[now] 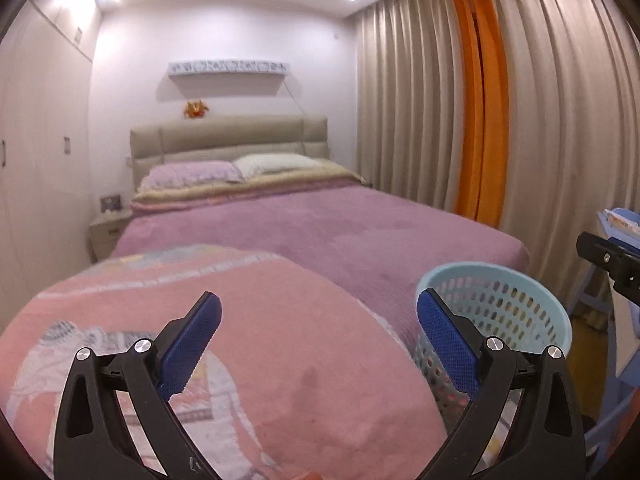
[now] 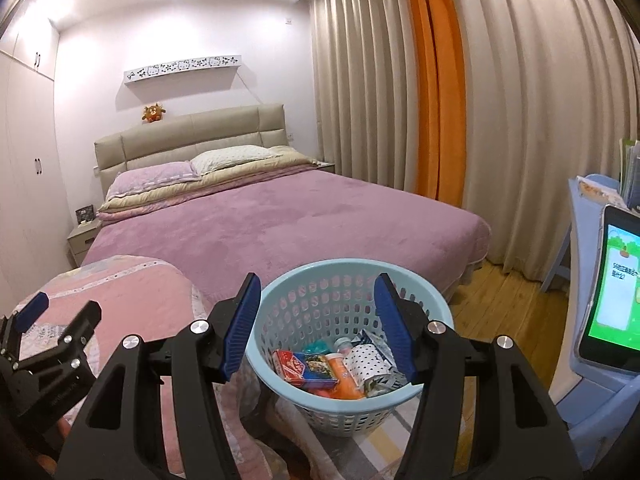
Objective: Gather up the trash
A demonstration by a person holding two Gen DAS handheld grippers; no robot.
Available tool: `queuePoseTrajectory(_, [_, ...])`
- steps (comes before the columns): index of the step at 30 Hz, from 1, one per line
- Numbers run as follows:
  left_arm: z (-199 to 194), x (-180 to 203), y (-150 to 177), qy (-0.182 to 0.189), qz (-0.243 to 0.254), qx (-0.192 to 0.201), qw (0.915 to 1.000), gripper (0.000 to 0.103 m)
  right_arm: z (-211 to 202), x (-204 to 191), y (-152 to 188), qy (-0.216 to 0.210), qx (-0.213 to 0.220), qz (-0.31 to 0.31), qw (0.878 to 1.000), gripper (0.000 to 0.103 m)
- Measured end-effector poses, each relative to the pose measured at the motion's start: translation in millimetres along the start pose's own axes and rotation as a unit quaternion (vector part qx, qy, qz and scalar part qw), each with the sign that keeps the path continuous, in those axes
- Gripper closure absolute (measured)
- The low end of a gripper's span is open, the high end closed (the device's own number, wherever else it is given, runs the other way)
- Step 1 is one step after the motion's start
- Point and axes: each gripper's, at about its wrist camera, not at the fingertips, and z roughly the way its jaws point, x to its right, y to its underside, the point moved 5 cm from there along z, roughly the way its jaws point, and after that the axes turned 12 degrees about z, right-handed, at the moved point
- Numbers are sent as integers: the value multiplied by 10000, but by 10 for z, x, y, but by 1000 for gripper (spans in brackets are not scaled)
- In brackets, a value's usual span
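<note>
A light blue perforated basket (image 2: 352, 265) stands on the floor at the foot of the bed. It holds trash: a red carton (image 2: 294, 364), an orange bottle (image 2: 344, 382) and a polka-dot packet (image 2: 370, 364). My right gripper (image 2: 319, 282) hovers just above and before the basket, open, with nothing between its blue pads. My left gripper (image 1: 318, 304) is wide open over a pink quilt (image 1: 248, 328), also holding nothing. In the left wrist view the basket (image 1: 516, 308) sits just right of the quilt. The left gripper (image 2: 60, 316) also shows at the left edge of the right wrist view.
A bed with a purple cover (image 2: 280, 224) fills the middle of the room, beige and orange curtains (image 2: 440, 120) to its right. A blue child's desk (image 2: 580, 392) with a lit tablet (image 2: 616, 288) stands at the right. Wooden floor (image 2: 504, 304) lies between. A wardrobe (image 1: 36, 160) lines the left wall.
</note>
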Motion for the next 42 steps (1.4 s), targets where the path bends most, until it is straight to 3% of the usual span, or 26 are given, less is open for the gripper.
queuePoseTrajectory(11, [-27,76,41,-82,191,-11,9998,8,25,23,-2,-3,-104,36,9999,46])
queuePoseTrajectory(42, [-9,85,44,-172,266,-47,9995,7,101,28,75,-28,-355,84,9993,28])
